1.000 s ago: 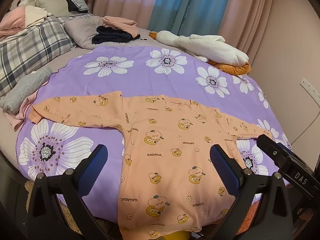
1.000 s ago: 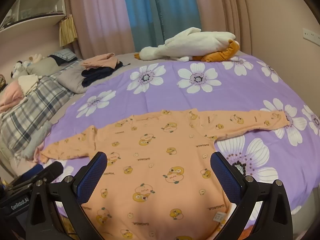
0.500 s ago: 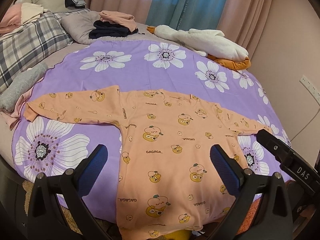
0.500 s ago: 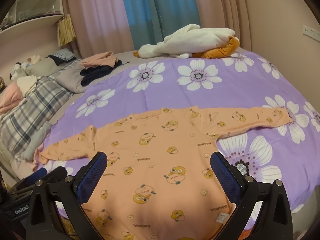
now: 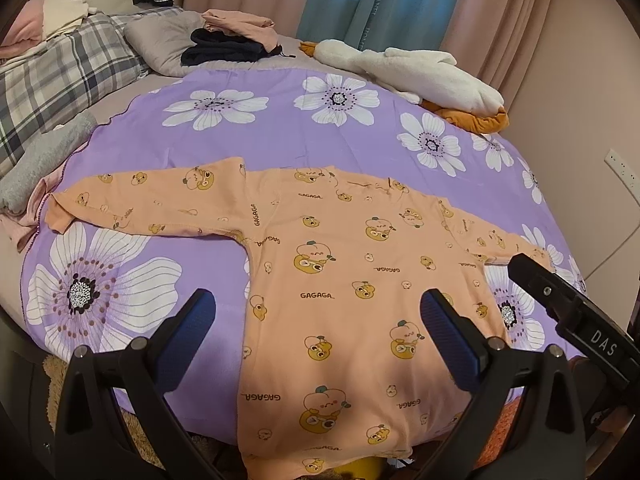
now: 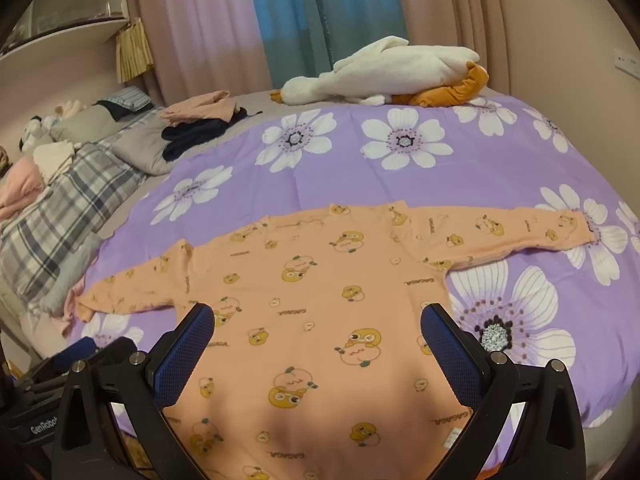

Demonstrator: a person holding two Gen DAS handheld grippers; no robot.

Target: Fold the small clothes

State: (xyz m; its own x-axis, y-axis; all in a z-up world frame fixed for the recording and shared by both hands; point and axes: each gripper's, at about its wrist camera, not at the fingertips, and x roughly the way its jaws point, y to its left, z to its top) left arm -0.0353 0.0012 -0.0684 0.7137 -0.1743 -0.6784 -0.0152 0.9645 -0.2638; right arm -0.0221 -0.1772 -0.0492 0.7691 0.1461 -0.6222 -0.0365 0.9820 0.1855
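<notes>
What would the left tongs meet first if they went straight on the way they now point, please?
Most likely the orange shirt: the open left tongs point at its body, spread flat on the purple flowered sheet. Nothing shows between them, though depth is hard to judge.

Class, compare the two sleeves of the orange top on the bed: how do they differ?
The left sleeve ends near the bedspread's edge, its cuff folded over; the right sleeve lies flat, its cuff on a white flower. In the right view the left sleeve slants toward the camera, while the right sleeve runs almost level. Both are spread out, with the same cartoon print.
</notes>
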